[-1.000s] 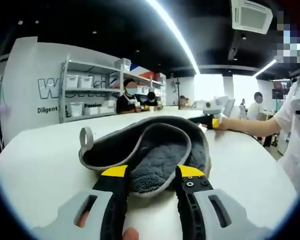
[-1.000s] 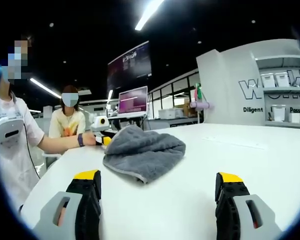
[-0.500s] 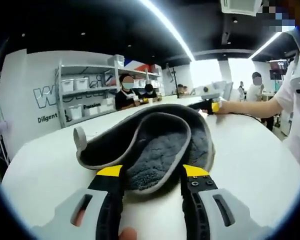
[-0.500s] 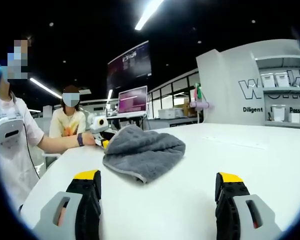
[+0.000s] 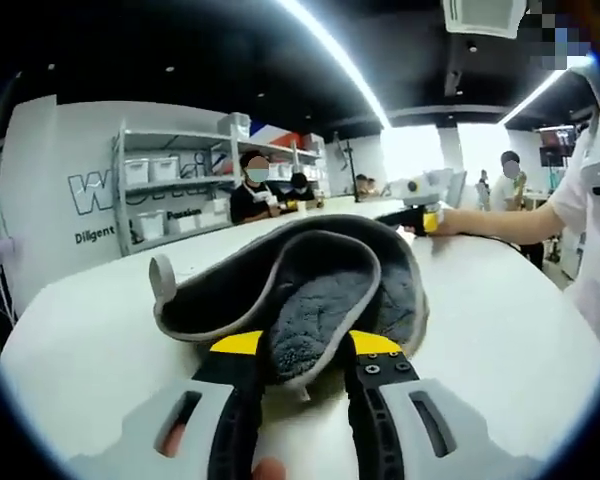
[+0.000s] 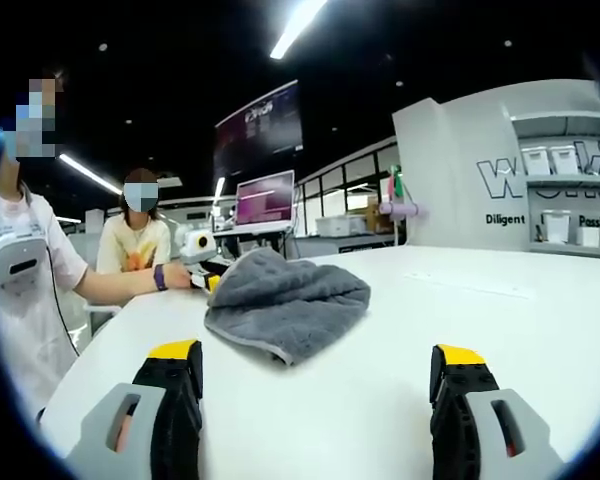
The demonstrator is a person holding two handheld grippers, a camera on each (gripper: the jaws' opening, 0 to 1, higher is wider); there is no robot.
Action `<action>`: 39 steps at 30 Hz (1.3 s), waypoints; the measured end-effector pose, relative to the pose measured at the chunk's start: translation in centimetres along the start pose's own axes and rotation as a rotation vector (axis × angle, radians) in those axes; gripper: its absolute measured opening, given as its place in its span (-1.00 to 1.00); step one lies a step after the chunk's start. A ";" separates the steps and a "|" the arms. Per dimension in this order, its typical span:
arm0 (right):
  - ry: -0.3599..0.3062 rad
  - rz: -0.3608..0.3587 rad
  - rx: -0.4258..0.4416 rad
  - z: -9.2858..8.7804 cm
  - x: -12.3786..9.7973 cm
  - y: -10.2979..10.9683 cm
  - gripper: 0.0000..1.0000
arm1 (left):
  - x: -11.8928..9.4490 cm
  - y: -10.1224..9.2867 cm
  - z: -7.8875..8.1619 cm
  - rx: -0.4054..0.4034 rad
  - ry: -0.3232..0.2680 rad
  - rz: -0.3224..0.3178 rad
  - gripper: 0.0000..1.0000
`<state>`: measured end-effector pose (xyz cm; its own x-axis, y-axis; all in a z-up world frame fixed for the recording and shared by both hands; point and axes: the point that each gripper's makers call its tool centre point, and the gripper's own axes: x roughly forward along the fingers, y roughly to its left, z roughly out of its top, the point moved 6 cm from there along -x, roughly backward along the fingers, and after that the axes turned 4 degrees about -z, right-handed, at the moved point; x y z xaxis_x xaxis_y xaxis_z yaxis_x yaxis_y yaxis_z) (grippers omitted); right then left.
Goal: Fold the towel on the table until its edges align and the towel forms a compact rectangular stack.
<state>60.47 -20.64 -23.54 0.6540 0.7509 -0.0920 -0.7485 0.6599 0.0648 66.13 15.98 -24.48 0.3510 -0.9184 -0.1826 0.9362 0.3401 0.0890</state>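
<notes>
Left hand-held gripper (image 5: pixel 300 345) at towel edge; right hand-held gripper (image 6: pixel 320 365) apart from it.

Grey towel (image 5: pixel 310 290) lies bunched on the white worktop (image 5: pixel 90 330), its loop tag sticking up at one side. Left jaws stand narrowly apart with a fold of towel edge between them; contact appears made, firm grip not certain. Right jaws gape wide, holding nothing, low over bare worktop, towel (image 6: pixel 285 300) well ahead.

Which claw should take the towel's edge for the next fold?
Left. The left claw already straddles the towel's near edge, jaws close on it. The right claw is wide open, short of the towel on bare table.
</notes>
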 end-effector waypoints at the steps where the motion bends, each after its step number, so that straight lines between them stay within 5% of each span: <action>1: 0.000 0.000 0.000 0.0 0.0 0.0 0.93 | 0.0 0.0 0.0 -0.006 -0.004 -0.001 -0.47; 25: 0.004 -0.002 -0.002 -0.1 0.0 -0.2 0.92 | -0.5 0.1 1.3 -0.168 -0.131 -0.038 -0.83; 39: 0.008 -0.001 -0.002 -0.3 -0.1 -0.3 0.92 | -1.8 0.8 3.2 -0.340 -0.341 -0.044 -0.87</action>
<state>60.61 -20.93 -23.84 0.6541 0.7498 -0.1000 -0.7480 0.6608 0.0622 66.16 17.26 -20.92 0.3375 -0.9280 0.1577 0.9233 0.2938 -0.2475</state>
